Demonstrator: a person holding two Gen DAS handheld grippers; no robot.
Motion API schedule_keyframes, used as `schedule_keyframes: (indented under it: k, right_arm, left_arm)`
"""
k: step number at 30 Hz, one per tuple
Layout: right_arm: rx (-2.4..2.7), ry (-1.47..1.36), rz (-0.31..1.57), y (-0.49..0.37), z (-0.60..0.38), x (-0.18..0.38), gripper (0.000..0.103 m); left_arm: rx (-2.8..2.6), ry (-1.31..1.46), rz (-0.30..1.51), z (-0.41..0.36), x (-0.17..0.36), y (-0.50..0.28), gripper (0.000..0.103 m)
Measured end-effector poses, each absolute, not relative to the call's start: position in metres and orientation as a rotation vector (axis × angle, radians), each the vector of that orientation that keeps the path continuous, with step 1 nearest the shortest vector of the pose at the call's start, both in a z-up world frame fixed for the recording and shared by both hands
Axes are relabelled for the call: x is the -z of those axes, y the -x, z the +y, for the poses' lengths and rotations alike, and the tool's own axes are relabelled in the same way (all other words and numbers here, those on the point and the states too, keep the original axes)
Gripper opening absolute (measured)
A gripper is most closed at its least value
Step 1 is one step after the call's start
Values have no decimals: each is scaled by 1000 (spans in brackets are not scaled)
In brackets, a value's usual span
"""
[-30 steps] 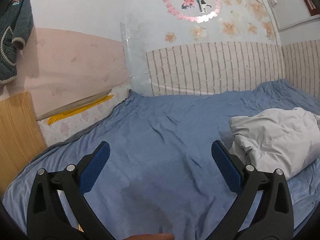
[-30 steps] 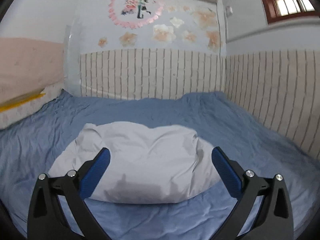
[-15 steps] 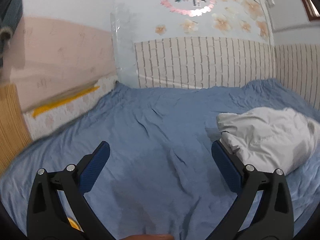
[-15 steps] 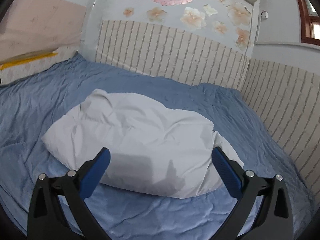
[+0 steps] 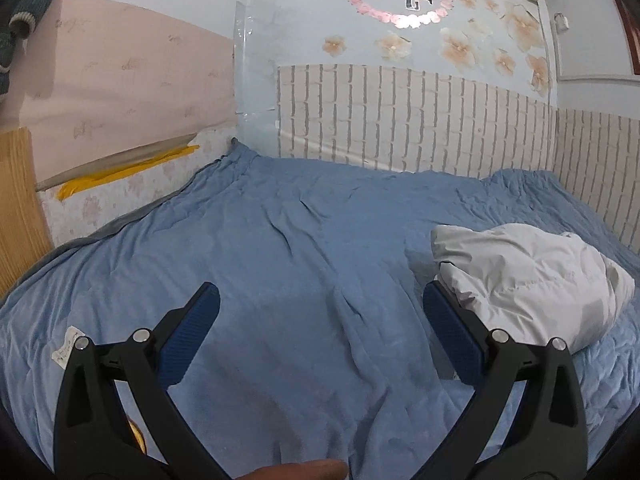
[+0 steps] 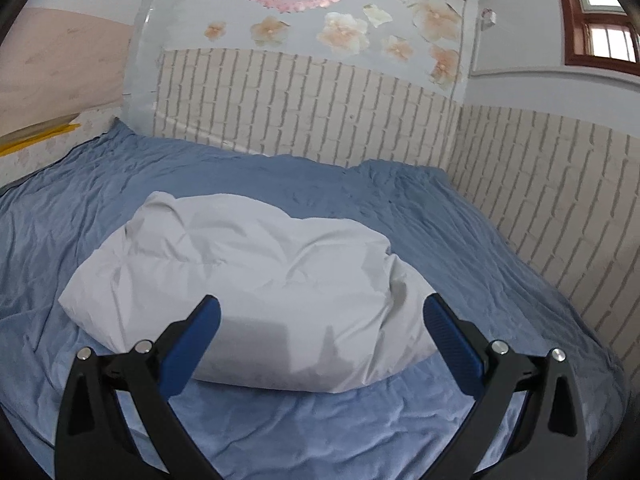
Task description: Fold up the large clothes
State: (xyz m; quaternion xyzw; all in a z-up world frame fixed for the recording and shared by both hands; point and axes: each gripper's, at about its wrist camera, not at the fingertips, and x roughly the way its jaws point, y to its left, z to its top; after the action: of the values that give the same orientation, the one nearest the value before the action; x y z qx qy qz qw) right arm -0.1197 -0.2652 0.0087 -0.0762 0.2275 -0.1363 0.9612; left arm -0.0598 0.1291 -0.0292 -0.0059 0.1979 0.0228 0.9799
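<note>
A puffy white padded garment lies bundled on the blue bed sheet. In the right wrist view it sits just beyond my right gripper, which is open and empty above its near edge. In the left wrist view the same garment lies to the right. My left gripper is open and empty over bare blue sheet, its right fingertip close to the garment's left edge.
Brick-pattern wall panels bound the bed at the back and right. A wooden board and a pink-and-yellow edge stand at the left. A dark green garment hangs top left. A white label lies on the sheet.
Both grippers have dipped lower and closer to the bed. The garment now looks nearer in both views. Both stay open.
</note>
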Motion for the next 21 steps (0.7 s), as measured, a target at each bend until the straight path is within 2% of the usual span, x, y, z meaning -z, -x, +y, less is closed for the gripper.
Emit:
schedule_keyframes:
  k: [13, 21]
  right_arm:
    - [262, 87, 455, 126, -272, -12, 101]
    - [257, 67, 451, 130, -274, -14, 101]
  left_arm:
    - [-71, 59, 424, 138, 36, 55, 100]
    - [-84, -9, 408, 126, 39, 58, 100]
